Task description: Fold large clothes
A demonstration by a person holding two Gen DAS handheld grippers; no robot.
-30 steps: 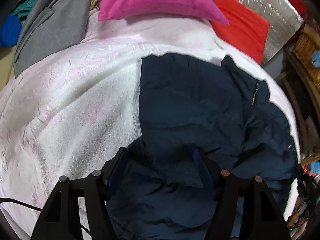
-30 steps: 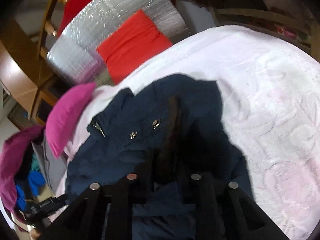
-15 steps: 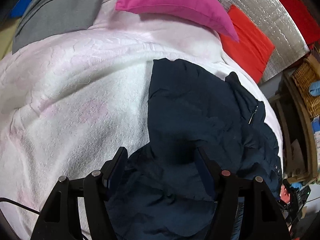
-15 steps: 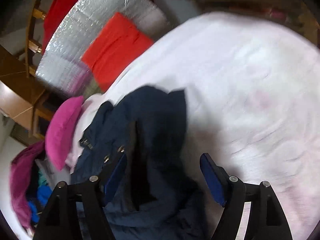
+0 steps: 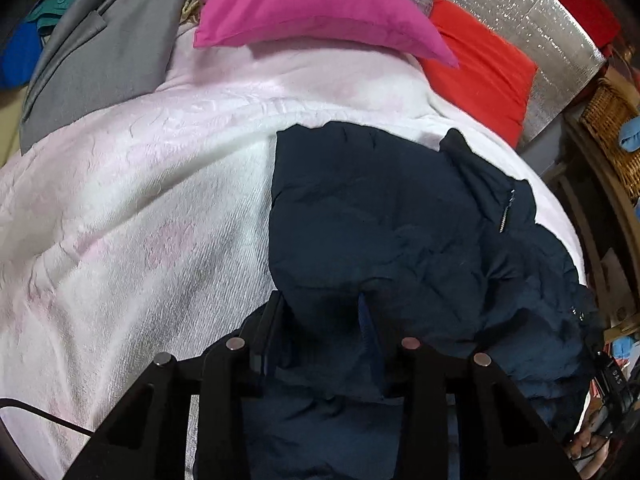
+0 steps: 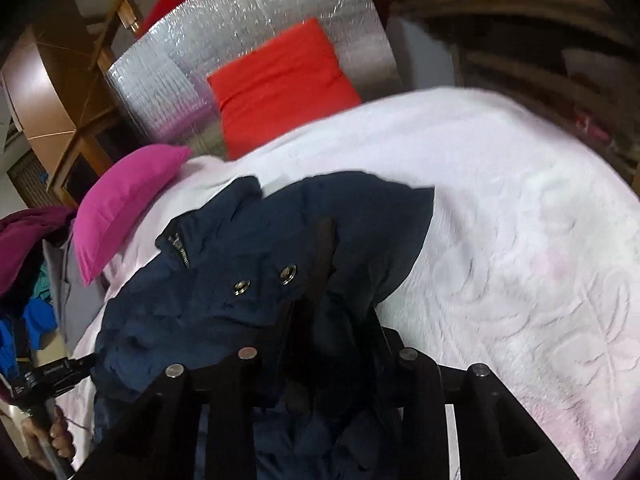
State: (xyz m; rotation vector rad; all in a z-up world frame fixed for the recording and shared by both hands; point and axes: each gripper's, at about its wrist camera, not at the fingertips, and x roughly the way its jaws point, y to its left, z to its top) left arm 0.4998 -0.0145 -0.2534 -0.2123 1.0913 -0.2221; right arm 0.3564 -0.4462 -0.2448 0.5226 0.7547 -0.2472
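Pink pillow (image 5: pixel 312 4), red cushion (image 5: pixel 480 68) (against silver foil panel (image 5: pixel 520 4)), grey garment (image 5: pixel 104 52)

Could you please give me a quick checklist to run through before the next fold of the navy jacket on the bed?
1. Left claw on the navy jacket: jaws closing, fabric between them. Ok.
2. Right claw: jaws closing on bunched jacket fabric. Ok.
3. Jacket lying flat: rumpled, snaps and zipper exposed. Not ok.
4. Free white blanket beside the jacket. Ok.
5. Pink pillow apart from the jacket. Ok.
6. Grip firmness: cannot tell.
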